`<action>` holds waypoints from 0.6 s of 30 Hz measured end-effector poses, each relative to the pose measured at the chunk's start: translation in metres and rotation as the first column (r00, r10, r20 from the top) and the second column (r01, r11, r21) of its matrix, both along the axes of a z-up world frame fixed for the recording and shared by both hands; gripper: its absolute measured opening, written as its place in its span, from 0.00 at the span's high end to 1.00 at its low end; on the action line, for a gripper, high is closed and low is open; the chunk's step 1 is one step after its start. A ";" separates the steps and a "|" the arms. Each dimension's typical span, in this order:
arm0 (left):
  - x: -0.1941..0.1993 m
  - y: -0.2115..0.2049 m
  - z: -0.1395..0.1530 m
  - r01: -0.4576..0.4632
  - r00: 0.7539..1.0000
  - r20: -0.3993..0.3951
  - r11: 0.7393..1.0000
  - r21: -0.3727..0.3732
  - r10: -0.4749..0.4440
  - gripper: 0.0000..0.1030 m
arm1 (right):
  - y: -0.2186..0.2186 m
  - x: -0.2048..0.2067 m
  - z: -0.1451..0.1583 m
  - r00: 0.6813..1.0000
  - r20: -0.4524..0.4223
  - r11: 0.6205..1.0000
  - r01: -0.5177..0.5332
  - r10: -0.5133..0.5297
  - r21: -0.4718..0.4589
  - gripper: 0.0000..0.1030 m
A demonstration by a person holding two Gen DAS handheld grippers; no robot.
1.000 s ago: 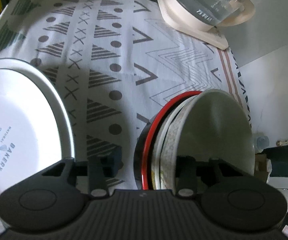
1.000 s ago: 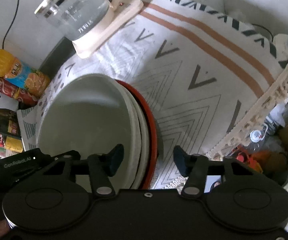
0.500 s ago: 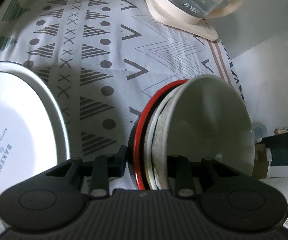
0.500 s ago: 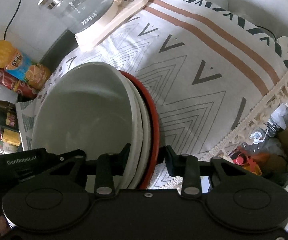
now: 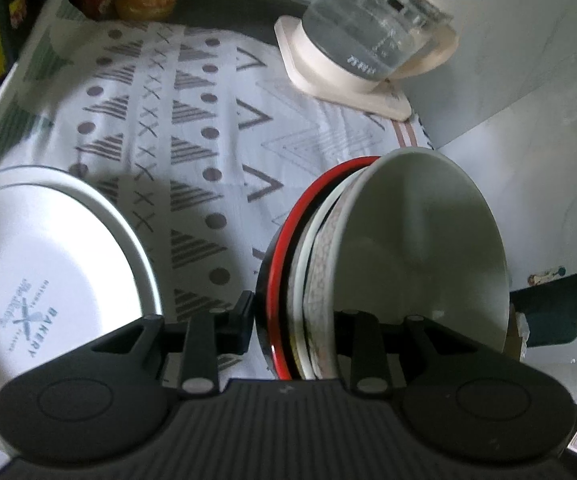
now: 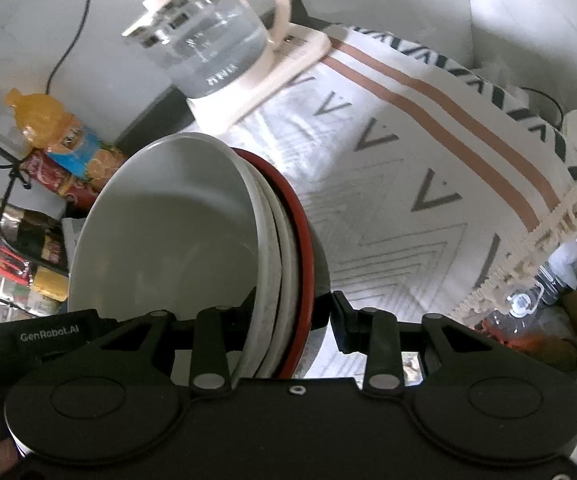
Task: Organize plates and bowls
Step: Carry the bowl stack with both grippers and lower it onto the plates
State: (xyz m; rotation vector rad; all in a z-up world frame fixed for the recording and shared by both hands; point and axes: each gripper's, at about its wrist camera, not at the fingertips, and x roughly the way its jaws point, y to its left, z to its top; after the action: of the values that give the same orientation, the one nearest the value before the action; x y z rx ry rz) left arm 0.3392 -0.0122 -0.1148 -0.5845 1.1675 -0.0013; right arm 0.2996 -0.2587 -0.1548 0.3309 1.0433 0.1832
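**Both grippers clamped on the bowl stack**

Your left gripper (image 5: 288, 316) has its jaws closed in on the bowl stack (image 5: 368, 264). One finger presses the dark outer wall of the red-rimmed bowl (image 5: 278, 280); the other sits inside the top white bowl (image 5: 420, 248). So the left grip spans the stack's near edge, rims pinched between the pads.

Your right gripper (image 6: 292, 312) is doing the same from the opposite side: one finger inside the white bowl (image 6: 168, 240), the other against the outside of the red-rimmed bowl (image 6: 300, 248). Jaws are narrow and tight on the stack (image 6: 264, 264).

Stack order, outside to inside: red-rimmed bowl with dark exterior, a white rim, a bowl with a patterned outer band (image 5: 324, 264), then the plain white bowl on top. The stack appears tilted in both wrist views, open face turned sideways. I can't tell whether its base is touching the tablecloth (image 5: 208, 128) or not.

The white plate printed "BAKERY" (image 5: 48, 280) lies on the cloth to the left of your left gripper, apart from the stack.

Other items on the table:
- Glass kettle on its cream base (image 5: 368, 36), at the far edge of the cloth, beyond the stack.
- Orange drink bottle (image 6: 60, 132) and other bottles off the cloth edge, near the wall.
- The left view is slightly motion-blurred, so fine detail is soft.
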 end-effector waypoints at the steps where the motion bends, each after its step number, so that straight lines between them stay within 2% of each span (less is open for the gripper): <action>1: -0.001 0.002 0.002 -0.005 1.000 0.003 1.000 0.002 0.005 0.72 | 0.002 0.000 0.002 1.000 0.003 1.000 -0.005 0.005 0.001 0.67; 9: -0.012 0.017 0.017 -0.053 0.998 0.021 0.998 0.016 0.052 0.72 | 0.018 0.003 0.018 0.998 0.028 0.999 -0.050 0.050 0.003 0.67; 18: -0.036 0.048 0.030 -0.149 0.988 0.038 0.989 0.026 0.148 0.72 | 0.049 0.001 0.028 0.989 0.043 0.990 -0.142 0.143 -0.008 0.67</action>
State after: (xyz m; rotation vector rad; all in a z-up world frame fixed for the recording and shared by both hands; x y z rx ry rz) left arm 0.3027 0.0359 -0.0852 -0.6427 1.0854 0.1313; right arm 0.3006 -0.2101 -0.1273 0.2472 1.0246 0.3152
